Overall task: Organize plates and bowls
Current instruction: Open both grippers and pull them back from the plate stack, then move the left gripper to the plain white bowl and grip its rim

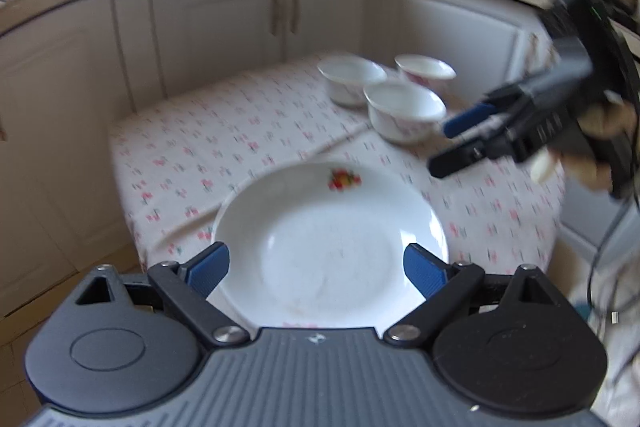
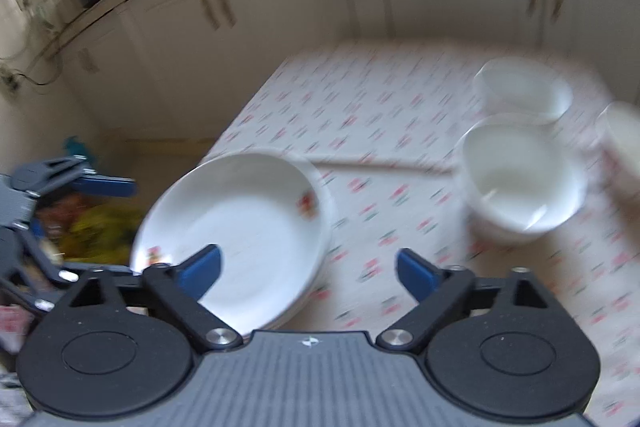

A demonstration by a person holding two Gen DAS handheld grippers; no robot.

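Both tongs, left tongs (image 1: pixel 316 267) and right tongs (image 2: pixel 308 273), tilt downward, spread and empty, above the plate (image 1: pixel 332 239).

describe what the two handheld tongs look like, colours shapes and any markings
Both match. The left tongs have two black linkage arms with silver pivot bolts, tipped by blue ribbed pads, on a grey ribbed body flanked by round black discs, with a small white mark at centre. The right tongs look the same; seen from the left wrist, a dark cable trails beside them.
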